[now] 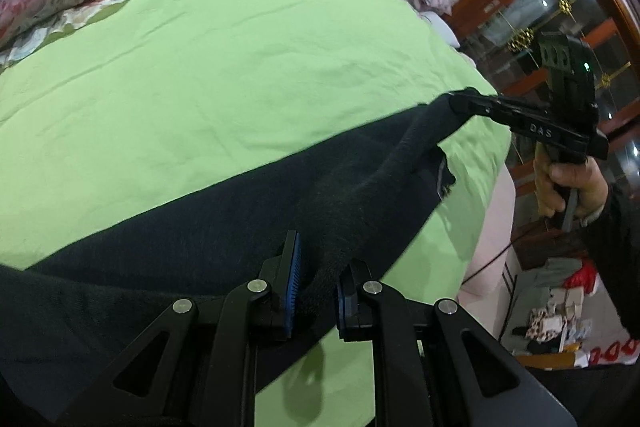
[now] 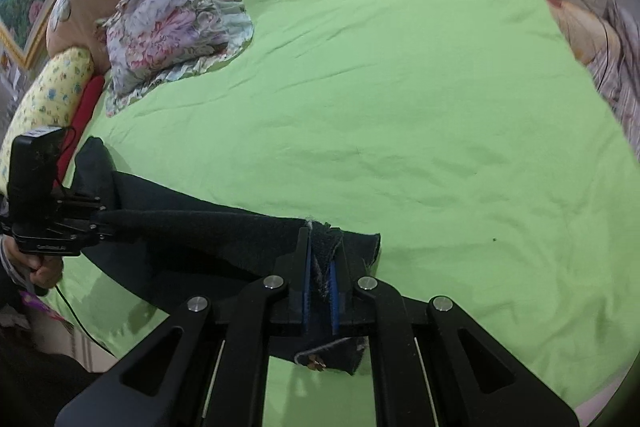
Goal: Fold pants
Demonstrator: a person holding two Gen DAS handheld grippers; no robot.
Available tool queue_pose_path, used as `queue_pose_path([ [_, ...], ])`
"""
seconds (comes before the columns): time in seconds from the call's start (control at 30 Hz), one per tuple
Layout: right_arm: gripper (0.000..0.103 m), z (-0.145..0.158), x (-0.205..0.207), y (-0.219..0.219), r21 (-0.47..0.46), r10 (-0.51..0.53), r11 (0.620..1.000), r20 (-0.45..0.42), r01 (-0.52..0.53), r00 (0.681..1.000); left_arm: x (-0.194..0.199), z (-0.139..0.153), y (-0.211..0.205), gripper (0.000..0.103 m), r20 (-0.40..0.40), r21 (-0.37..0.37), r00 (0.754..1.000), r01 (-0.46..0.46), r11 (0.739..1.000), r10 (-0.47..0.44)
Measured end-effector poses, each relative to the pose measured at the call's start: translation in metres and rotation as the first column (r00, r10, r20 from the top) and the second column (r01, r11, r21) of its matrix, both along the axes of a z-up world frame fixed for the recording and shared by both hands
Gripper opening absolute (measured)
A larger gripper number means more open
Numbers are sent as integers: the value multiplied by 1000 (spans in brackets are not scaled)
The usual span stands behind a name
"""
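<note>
Left gripper (image 1: 318, 291) clamped on dark pants (image 1: 168, 247), right gripper (image 2: 320, 267) likewise, apparently hem

"DAS" in pale letters on the right gripper (image 1: 464, 99) finger.

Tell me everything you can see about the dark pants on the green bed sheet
The dark navy, fleecy-looking fabric pants are stretched over the light green bed sheet, one edge lifted. The left gripper and the right gripper are each shut on that edge; the rest drapes on the sheet.
</note>
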State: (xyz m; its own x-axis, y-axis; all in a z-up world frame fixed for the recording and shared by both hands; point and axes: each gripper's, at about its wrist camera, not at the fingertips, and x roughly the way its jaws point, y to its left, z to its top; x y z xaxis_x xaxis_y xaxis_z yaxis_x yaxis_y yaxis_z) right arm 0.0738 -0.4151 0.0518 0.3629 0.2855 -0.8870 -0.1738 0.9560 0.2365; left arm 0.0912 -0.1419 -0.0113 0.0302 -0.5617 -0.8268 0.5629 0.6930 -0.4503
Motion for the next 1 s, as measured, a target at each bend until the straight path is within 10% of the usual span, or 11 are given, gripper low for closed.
queue_pose_path([
  [0.3,8,-50,-37,-1,-91,4,996,-128,-16,992,-22,-38,-11,21,-31,67,997,69,995,-67],
  [0.53,29,-51,-43,-7,-77,-67,996,-154,55,986,-36,-41,-12,64,-23,55,999,45,997,-43],
  [1.0,44,-2,-42,28,116,-119,986,-42,123,992,-35,-13,48,67,-13,-8,979,-203,979,203],
])
